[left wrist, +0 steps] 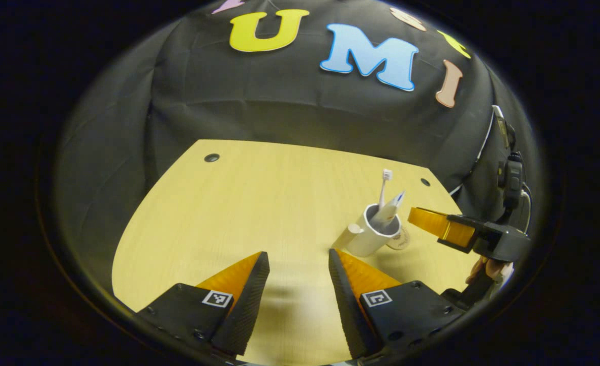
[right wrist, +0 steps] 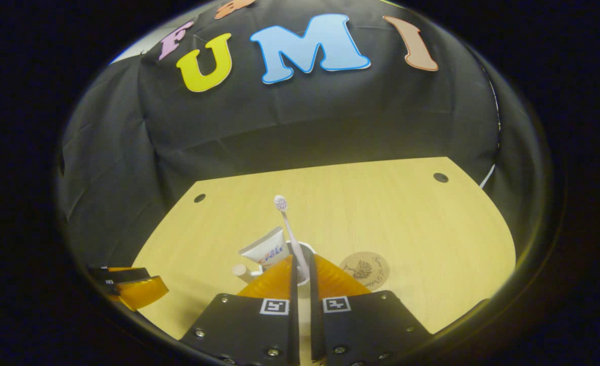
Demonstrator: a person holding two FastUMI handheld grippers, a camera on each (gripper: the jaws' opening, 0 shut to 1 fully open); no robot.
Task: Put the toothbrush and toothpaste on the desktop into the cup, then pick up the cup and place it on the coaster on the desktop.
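— Standing on the pale wooden table (left wrist: 254,203), is the white handled ceramic cup (left wrist: 368,231) on its mat yet?

— No. It sits on the bare wood just beside the round brown coaster with a tree print (right wrist: 363,269), whose edge peeks out from behind the cup in the left gripper view. The white slim-handled toothbrush (left wrist: 385,185) and the white squeeze tube of toothpaste (left wrist: 391,206) both stand in the cup, leaning against its rim.

— And the tongs?

— The left gripper (left wrist: 297,254) hangs released over open tabletop, fingers spread wide, short of the cup and to its left. The right gripper (right wrist: 302,264) is at the cup's rim, its fingers drawn nearly together with only a slim gap between them.

— Pinching the cup wall?

— I cannot tell. From the right gripper view the rim lies at the fingertips; from the left gripper view the tips look just beside the cup's right side.
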